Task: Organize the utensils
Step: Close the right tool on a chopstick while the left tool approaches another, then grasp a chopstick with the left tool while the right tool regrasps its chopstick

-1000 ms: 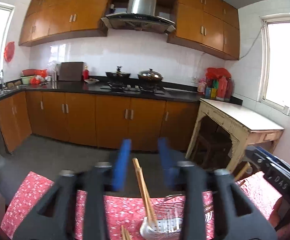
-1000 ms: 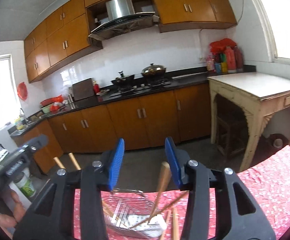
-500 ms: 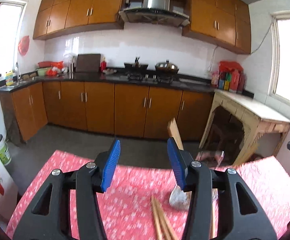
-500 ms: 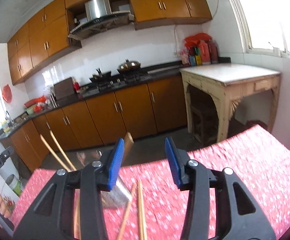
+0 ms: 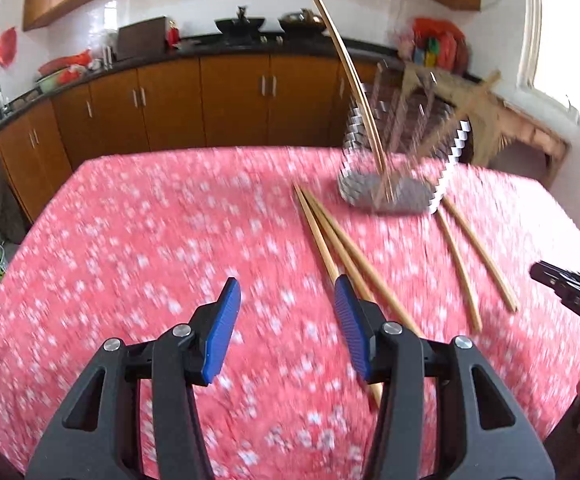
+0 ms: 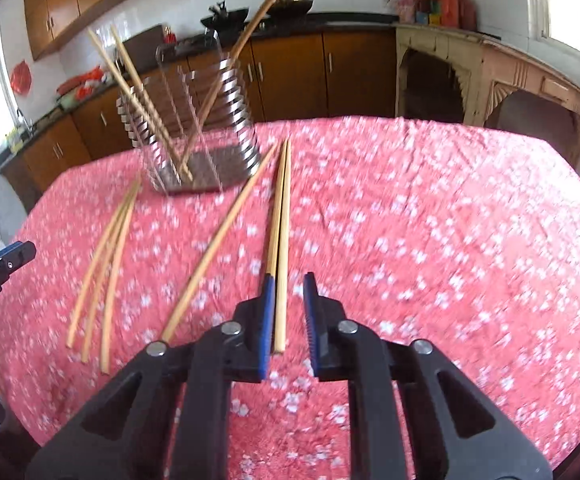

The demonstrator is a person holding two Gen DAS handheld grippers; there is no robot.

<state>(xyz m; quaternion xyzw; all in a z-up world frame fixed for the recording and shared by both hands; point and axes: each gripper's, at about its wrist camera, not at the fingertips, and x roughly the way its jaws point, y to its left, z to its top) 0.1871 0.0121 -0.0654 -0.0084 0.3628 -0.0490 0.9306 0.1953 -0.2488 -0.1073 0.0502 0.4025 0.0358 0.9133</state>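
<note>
On the red floral cloth (image 6: 430, 216), left to right: left gripper (image 5: 286, 304), fingers spread, nothing between them, hovering beside a chopstick pair (image 5: 342, 248). Far side: wire holder (image 6: 194, 120), upright, with three chopsticks leaning in it. Near it, loose chopsticks (image 6: 106, 264) lying flat. Right gripper (image 6: 288, 284), jaws just closing but still parted, over two chopsticks (image 6: 281, 216); one lies between the fingers, not yet pinched.

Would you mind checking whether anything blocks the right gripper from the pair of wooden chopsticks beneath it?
Nothing visible does: the right gripper already straddles the pair of wooden chopsticks on the red floral tablecloth, its jaws just closing.
</note>
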